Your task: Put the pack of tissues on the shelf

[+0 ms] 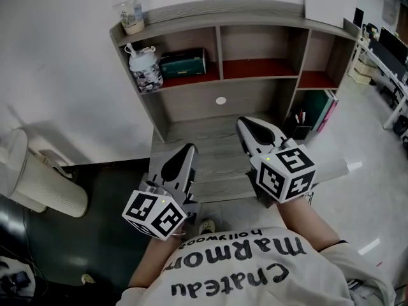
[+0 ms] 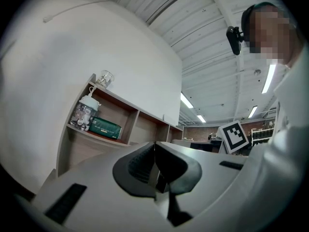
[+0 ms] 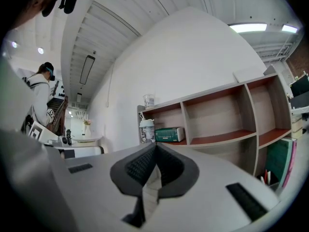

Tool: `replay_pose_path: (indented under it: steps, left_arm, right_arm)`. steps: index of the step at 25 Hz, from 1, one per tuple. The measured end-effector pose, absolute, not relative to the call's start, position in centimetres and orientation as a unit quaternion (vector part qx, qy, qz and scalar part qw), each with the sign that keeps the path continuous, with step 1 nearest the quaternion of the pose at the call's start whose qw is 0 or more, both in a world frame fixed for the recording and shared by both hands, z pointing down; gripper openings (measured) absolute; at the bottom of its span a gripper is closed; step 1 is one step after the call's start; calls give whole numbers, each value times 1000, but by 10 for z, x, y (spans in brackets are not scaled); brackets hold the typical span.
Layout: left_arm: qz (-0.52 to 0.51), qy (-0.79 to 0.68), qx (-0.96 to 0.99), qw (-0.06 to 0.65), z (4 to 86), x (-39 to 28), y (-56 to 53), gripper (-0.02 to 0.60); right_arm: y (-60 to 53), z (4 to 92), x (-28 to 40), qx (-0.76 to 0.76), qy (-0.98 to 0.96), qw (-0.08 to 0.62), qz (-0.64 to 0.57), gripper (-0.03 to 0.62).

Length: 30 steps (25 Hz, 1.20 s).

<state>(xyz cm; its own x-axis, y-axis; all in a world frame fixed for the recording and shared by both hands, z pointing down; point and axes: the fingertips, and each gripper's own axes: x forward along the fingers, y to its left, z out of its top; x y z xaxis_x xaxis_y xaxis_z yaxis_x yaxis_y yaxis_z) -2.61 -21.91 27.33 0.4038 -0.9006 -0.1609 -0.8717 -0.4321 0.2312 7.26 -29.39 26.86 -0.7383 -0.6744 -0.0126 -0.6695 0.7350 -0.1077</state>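
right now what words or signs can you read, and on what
"Chateau MaRmon" and "hollywood": upside down on the person's shirt.
pack of tissues: print too small to read.
left tool and right tool: square markers only, no words.

Lettered shirt [image 1: 239,269], grey left gripper [image 1: 189,148], right gripper [image 1: 245,122]

White wall [image 1: 64,56], dark floor [image 1: 108,234], perhaps desks [image 1: 389,62] beyond
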Motion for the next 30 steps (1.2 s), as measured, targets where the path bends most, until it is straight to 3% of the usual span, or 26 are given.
replay_pose_path:
  steps: [30]
  left_arm:
    - [-137, -522, 840, 59, 280, 10, -174, 18]
  right_arm:
    - [-248, 287, 108, -364, 930, -1, -56, 8]
